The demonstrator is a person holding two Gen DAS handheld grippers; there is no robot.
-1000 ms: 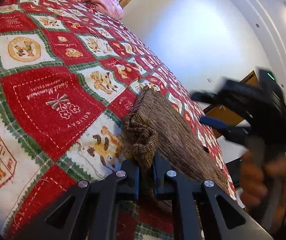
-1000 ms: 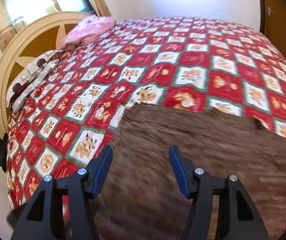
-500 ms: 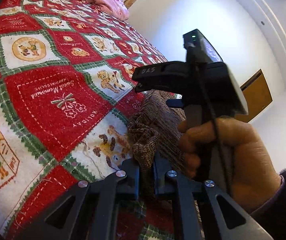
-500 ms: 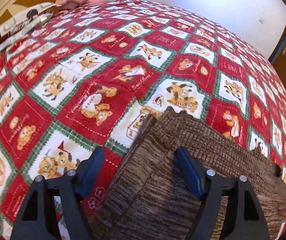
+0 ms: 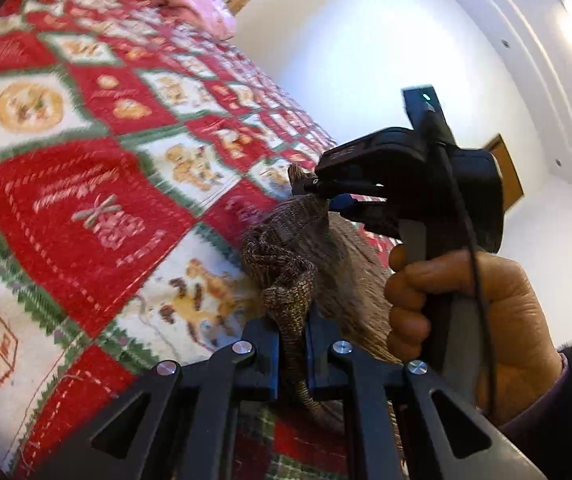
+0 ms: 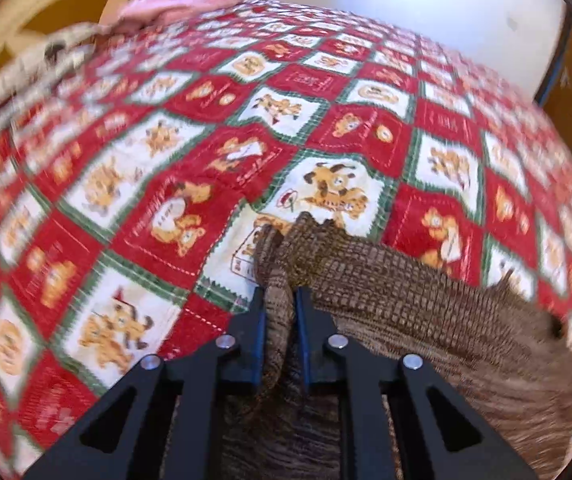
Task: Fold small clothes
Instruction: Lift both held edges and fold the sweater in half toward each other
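- Now L gripper (image 5: 293, 344) is clamped on brown knit garment (image 6: 386, 292), at 6 o'clock on quilt (image 6: 326, 80).
- R gripper (image 6: 279, 312) jaws closing on bunched corner; thin bite could slip when lifted.
- Uneven pull btw both risks a crooked fold.

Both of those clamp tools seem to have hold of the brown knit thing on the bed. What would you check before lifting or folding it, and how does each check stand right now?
1. Left gripper pinches the brown knit garment: ok, cloth bunched between its fingers.
2. Right gripper has cloth: ok, its fingers are closing with a fold squeezed between them.
3. The two grips sit on separate spots: ok, the right one is further along the same edge.
4. Only one layer caught: cannot tell, the cloth is bunched.
5. Christmas quilt not pinched too: cannot tell.
6. Free room on the quilt for the fold: ok.
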